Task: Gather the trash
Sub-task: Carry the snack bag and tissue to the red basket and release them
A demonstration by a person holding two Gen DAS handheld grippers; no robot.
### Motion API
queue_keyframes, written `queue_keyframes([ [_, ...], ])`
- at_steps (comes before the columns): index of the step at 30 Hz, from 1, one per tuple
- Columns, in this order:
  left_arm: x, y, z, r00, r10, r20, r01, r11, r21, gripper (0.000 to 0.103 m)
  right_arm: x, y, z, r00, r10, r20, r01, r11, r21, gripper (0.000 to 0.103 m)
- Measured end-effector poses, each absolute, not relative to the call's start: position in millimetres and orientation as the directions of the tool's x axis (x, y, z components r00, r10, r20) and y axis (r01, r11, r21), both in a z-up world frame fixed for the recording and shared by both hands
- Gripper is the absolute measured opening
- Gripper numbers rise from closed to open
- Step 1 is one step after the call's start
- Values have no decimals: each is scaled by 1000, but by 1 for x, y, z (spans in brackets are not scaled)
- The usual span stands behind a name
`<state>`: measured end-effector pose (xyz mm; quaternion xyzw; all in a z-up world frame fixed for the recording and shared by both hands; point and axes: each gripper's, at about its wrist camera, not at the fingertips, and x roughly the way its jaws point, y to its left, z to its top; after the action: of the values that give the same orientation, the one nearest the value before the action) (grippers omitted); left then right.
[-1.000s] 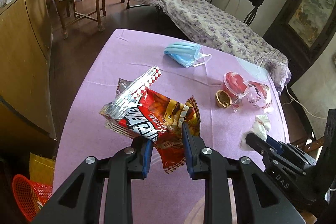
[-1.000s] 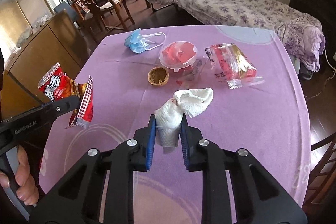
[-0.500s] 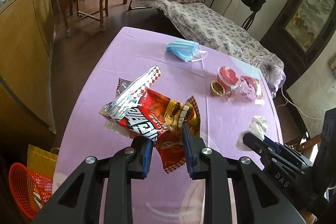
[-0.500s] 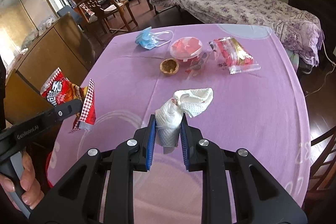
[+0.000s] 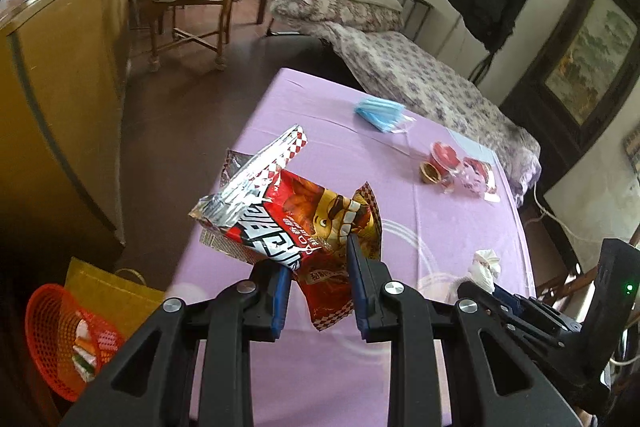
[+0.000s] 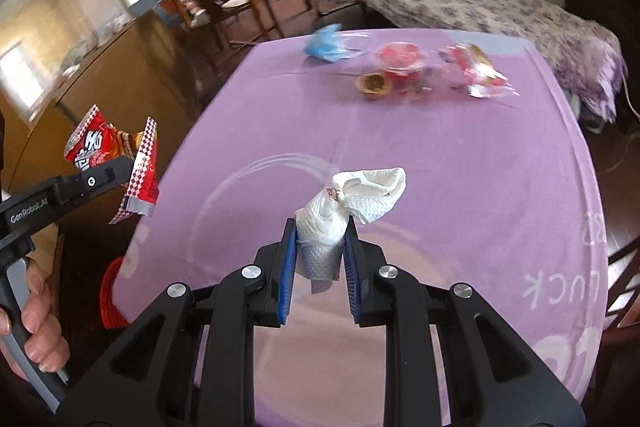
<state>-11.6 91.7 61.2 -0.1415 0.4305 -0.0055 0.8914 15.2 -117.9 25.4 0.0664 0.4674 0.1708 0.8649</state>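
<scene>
My left gripper [image 5: 318,259] is shut on a red snack bag [image 5: 304,219] with a silver torn top, held above the left edge of the purple table [image 5: 460,227]. It also shows in the right wrist view [image 6: 112,155]. My right gripper [image 6: 319,239] is shut on a crumpled white tissue [image 6: 352,195] above the table's near part; the tissue also shows in the left wrist view [image 5: 486,265]. A blue face mask [image 5: 380,113], a red lidded cup [image 5: 442,157], a nut shell [image 5: 430,173] and a clear red wrapper [image 5: 478,175] lie at the table's far side.
An orange mesh bin [image 5: 64,339] with some trash in it stands on the floor at the lower left, beside a yellow bag [image 5: 108,295]. A wooden cabinet [image 5: 60,87] runs along the left. Chairs and a bed [image 5: 400,67] lie beyond the table.
Both grippers have pulled back and to the left with their loads. The table's far items look smaller, and the orange bin has come further into the left wrist view.
</scene>
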Motion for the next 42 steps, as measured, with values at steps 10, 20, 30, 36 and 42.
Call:
queue_keyframes([
  [10, -88, 195, 62, 635, 3, -773, -296, 925, -240, 26, -22, 5, 66, 401, 537, -742, -514, 802, 304, 23],
  [20, -147, 294, 28, 549, 123, -827, -501, 840, -208, 27, -58, 135, 69, 270, 569, -777, -707, 665, 240, 23],
  [30, -179, 361, 6, 480, 181, -858, -616, 766, -183, 27, -81, 229, 49, 106, 533, -840, -786, 562, 257, 23],
  [36, -195, 396, -9, 434, 206, -877, -676, 717, -166, 27, -88, 274, 33, 22, 503, -864, -794, 534, 291, 23],
  [42, -200, 417, -31, 379, 210, -901, -720, 678, -145, 27, -94, 311, 13, -44, 459, -887, -786, 532, 315, 23],
])
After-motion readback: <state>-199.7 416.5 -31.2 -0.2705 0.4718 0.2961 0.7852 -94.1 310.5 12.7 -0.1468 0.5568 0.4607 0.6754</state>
